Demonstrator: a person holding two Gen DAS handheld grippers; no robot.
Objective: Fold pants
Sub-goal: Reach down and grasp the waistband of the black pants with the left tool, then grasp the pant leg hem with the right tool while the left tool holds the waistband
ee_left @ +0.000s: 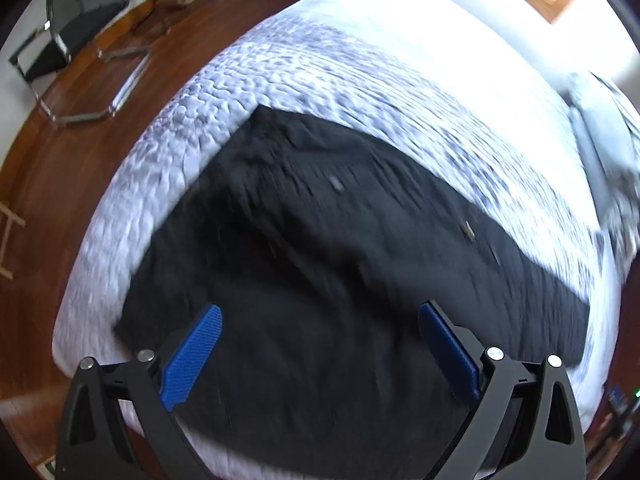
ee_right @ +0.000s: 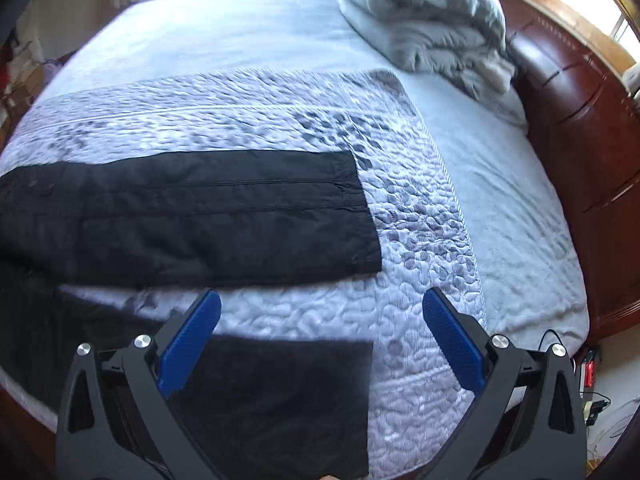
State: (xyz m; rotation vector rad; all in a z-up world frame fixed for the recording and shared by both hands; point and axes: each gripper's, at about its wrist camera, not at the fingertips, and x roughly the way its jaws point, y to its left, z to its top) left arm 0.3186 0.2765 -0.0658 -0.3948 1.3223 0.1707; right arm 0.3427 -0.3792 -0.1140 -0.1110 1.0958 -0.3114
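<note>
Black pants lie spread flat on a quilted grey-white bedspread. My left gripper hovers open above the waist end of the pants, holding nothing. In the right wrist view both legs show apart: the far leg ends in a hem at mid-frame, and the near leg lies under my right gripper. The right gripper is open and empty, above the bedspread between the two leg ends.
A folded grey duvet sits at the bed's head by the wooden headboard. A chrome-framed chair stands on the wood floor beside the bed. Cables and a power strip lie on the floor.
</note>
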